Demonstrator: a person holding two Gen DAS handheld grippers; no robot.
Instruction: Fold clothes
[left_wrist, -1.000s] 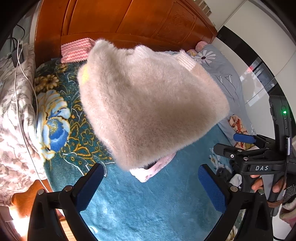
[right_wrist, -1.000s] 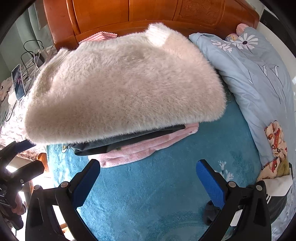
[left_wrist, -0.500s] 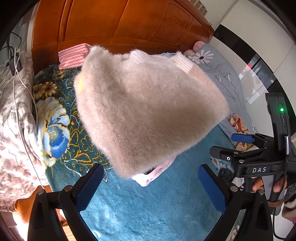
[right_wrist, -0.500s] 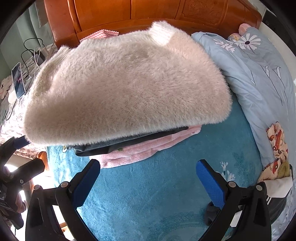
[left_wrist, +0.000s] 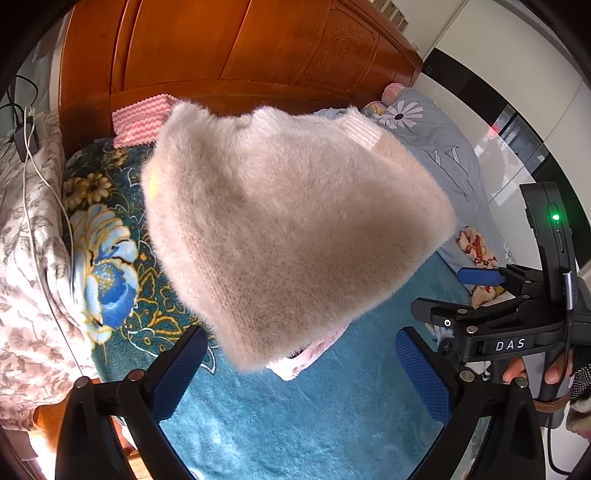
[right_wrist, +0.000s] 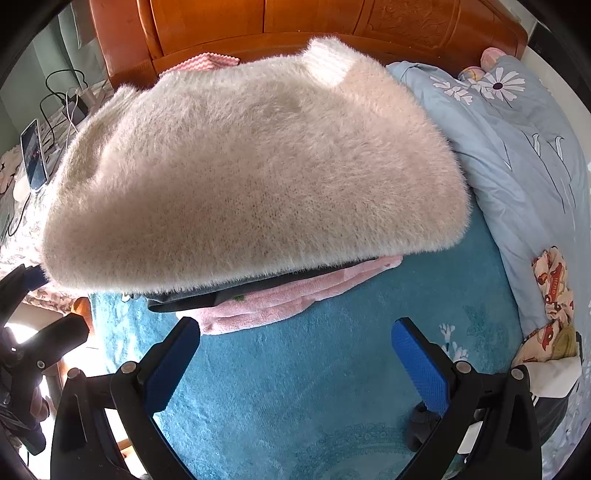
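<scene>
A folded fluffy cream sweater (left_wrist: 288, 229) lies on top of a pile on the teal bed blanket (left_wrist: 295, 424); it also shows in the right wrist view (right_wrist: 251, 177). Under it lie a dark garment (right_wrist: 207, 295) and a pink garment (right_wrist: 280, 299). My left gripper (left_wrist: 299, 373) is open and empty, just short of the sweater's near corner. My right gripper (right_wrist: 295, 365) is open and empty, in front of the pile over bare blanket. The right gripper also shows at the right of the left wrist view (left_wrist: 476, 291).
A wooden headboard (left_wrist: 236, 48) stands behind the pile. A light blue quilt (right_wrist: 524, 155) lies to the right. A floral cover with a cable (left_wrist: 29, 221) and a phone (right_wrist: 33, 155) lie to the left. A pink zigzag cloth (left_wrist: 140, 118) sits by the headboard.
Both grippers have stayed open. The left gripper has shifted slightly, so the sweater sits a little lower and more central in its view. The pile has not moved.
</scene>
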